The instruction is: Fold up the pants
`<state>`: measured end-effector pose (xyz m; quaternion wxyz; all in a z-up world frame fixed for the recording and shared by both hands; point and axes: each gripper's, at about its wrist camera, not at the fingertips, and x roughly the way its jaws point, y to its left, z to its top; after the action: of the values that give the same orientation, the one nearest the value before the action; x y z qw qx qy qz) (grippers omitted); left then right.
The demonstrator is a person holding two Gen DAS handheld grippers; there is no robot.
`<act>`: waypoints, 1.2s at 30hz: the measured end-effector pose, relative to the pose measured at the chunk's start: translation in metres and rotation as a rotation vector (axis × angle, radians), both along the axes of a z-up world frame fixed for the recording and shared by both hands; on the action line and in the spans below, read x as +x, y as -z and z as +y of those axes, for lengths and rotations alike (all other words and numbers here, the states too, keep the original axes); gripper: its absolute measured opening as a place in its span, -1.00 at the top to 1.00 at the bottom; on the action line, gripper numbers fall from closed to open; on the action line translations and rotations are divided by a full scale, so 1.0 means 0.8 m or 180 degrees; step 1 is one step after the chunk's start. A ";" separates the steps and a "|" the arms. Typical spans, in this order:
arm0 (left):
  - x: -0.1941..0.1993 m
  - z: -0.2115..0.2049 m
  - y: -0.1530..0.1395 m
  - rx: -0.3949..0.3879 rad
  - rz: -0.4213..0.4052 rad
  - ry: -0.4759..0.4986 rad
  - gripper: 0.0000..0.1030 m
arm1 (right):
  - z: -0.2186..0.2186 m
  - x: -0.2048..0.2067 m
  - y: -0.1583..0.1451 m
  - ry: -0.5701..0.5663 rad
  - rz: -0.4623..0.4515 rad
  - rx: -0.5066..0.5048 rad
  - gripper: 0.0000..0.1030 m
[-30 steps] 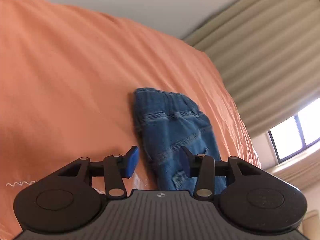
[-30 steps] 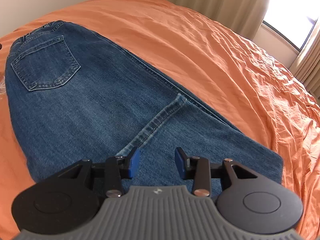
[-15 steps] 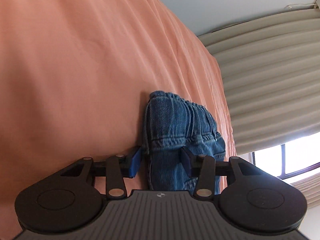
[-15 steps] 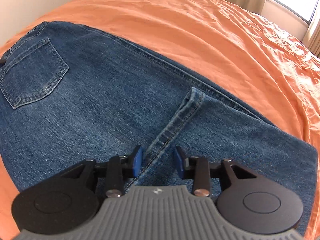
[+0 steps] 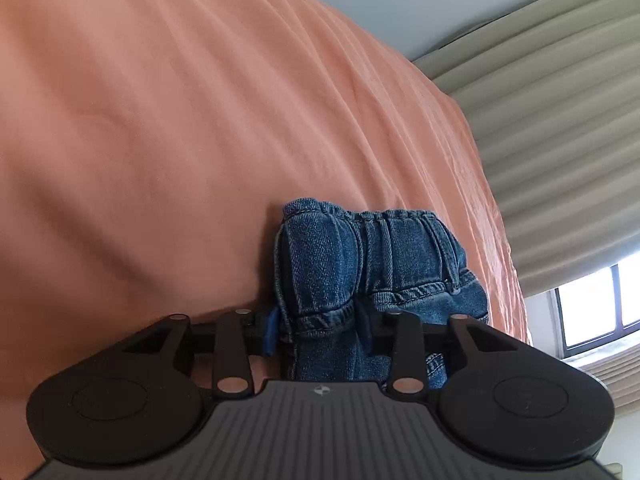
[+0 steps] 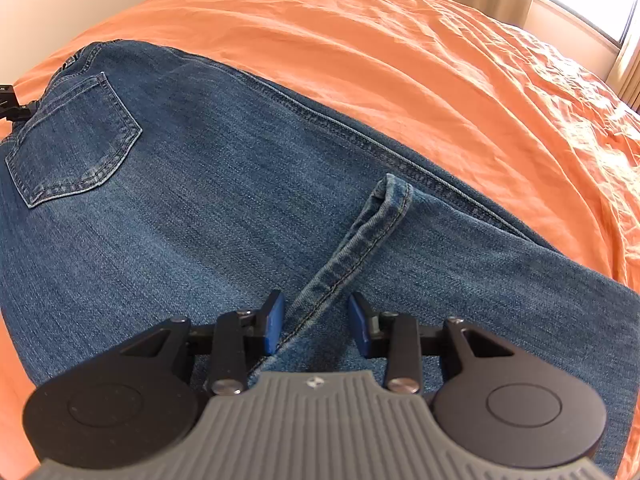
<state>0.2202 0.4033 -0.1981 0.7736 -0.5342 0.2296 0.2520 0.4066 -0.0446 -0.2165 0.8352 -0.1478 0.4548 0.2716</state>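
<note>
Blue jeans (image 6: pixel 208 208) lie flat on the orange bed, back pocket (image 6: pixel 72 140) at the left, a leg folded over so its hem (image 6: pixel 360 248) crosses the cloth. My right gripper (image 6: pixel 316 324) is open low over the denim, the hem's near end running between its blue pads, close to the left one. In the left wrist view the jeans' waistband (image 5: pixel 360 252) bunches up between the closing jaws of my left gripper (image 5: pixel 316 326), and both pads press into the denim. A black bit of that left gripper (image 6: pixel 8 104) shows at the waistband in the right wrist view.
The orange bedspread (image 5: pixel 160 120) stretches wide to the left and beyond the jeans, wrinkled toward the far right (image 6: pixel 500 92). Beige curtains (image 5: pixel 560 120) and a bright window (image 5: pixel 600 312) stand past the bed's far edge. A pale wall (image 6: pixel 60 0) rises behind the bed.
My left gripper sank onto the waistband and its jaws drew in, bunching the denim. My right gripper dropped closer over the hem early on, then held still with its jaws unchanged.
</note>
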 end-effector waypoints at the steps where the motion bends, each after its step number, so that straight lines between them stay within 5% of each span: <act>1: -0.001 -0.003 -0.007 0.0031 0.0026 -0.0022 0.31 | 0.000 0.000 -0.002 -0.0005 0.0011 -0.0010 0.35; 4: -0.014 -0.016 -0.031 0.0152 -0.0033 -0.0097 0.58 | 0.000 0.003 -0.009 -0.0021 0.0019 -0.0031 0.37; 9: -0.027 -0.064 -0.102 0.0678 -0.0373 0.0133 0.71 | -0.022 -0.009 -0.035 0.0090 -0.0075 0.0183 0.39; 14: -0.027 -0.161 -0.183 0.1463 -0.0659 0.0733 0.71 | -0.065 -0.029 -0.060 0.0290 -0.0047 0.0400 0.39; 19: -0.025 -0.271 -0.216 0.2044 -0.0709 0.1363 0.71 | -0.113 -0.047 -0.073 0.0533 0.0007 0.0488 0.39; 27: -0.015 -0.431 -0.179 0.2378 -0.0381 0.2454 0.69 | -0.185 -0.076 -0.063 0.0810 0.0110 0.0565 0.39; 32: 0.007 -0.505 -0.114 0.2231 0.0128 0.3085 0.66 | -0.216 -0.093 -0.049 0.0956 0.0235 0.0651 0.40; 36: 0.002 -0.522 -0.084 0.2113 0.0380 0.3235 0.61 | -0.230 -0.106 -0.042 0.0986 0.0295 0.0732 0.40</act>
<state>0.2217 -0.0147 -0.1311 0.9080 -0.0731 0.4081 -0.0611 0.3218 -0.2290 -0.1831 0.8565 0.0329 0.4761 0.1966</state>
